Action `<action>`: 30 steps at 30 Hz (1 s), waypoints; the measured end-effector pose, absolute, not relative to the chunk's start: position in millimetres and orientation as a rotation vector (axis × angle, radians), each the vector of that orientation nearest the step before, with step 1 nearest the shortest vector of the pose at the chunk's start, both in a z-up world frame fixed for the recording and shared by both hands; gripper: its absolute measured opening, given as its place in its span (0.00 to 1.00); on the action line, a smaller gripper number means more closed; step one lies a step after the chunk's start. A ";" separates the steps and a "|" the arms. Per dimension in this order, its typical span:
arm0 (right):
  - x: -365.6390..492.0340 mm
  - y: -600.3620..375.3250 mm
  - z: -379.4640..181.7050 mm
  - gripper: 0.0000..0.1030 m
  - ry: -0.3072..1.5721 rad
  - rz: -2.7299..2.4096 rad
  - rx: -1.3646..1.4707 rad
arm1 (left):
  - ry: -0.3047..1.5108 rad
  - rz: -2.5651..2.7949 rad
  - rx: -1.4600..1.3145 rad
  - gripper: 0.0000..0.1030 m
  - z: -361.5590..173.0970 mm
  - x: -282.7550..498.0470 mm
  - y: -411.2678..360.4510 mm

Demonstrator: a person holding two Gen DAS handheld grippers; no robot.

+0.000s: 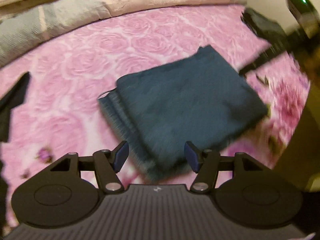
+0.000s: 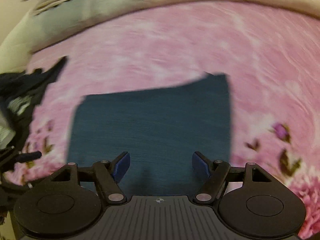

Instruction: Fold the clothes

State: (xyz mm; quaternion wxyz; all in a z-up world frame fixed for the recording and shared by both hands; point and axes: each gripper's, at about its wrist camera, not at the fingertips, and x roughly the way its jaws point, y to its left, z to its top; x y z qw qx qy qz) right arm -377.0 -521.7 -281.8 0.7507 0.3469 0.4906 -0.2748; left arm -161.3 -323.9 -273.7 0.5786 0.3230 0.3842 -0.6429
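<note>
A dark teal cloth (image 1: 186,104) lies folded into a thick square on the pink rose-patterned bedspread (image 1: 80,64). My left gripper (image 1: 157,154) hovers over the cloth's near corner, open, with nothing pressed between its blue pads. In the right wrist view the same teal cloth (image 2: 152,124) lies flat right in front. My right gripper (image 2: 161,165) stands open above its near edge, holding nothing. A black, blurred device with a green light (image 1: 280,36), seemingly the other gripper, shows at the top right of the left wrist view.
Folded grey and cream blankets (image 1: 80,10) are stacked along the bed's far side. A dark garment (image 1: 14,98) lies at the left edge, seen also as a dark garment (image 2: 30,88) in the right wrist view. Bare bedspread (image 2: 180,44) stretches beyond the cloth.
</note>
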 end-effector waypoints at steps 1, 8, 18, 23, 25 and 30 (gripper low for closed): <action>-384.4 -527.6 -287.9 0.70 1.074 -0.614 0.758 | 0.922 -1.498 0.727 0.55 -282.0 -161.2 -334.1; -432.1 -559.4 -330.0 0.70 1.083 -0.616 0.837 | 1.189 -1.328 0.596 0.49 -331.9 -140.4 -371.3; -447.7 -567.4 -353.3 0.70 1.011 -0.559 0.952 | 1.304 -1.334 0.458 0.11 -325.8 -117.4 -374.7; -437.8 -554.4 -338.8 0.70 0.972 -0.489 0.890 | 1.281 -1.242 0.375 0.10 -320.6 -96.8 -346.2; -430.8 -547.1 -340.9 0.71 1.013 -0.500 0.837 | 1.332 -1.227 0.387 0.17 -341.5 -92.9 -349.2; -420.0 -510.7 -312.6 0.82 1.062 -0.483 0.546 | 1.232 -1.274 0.540 0.39 -329.6 -95.2 -348.8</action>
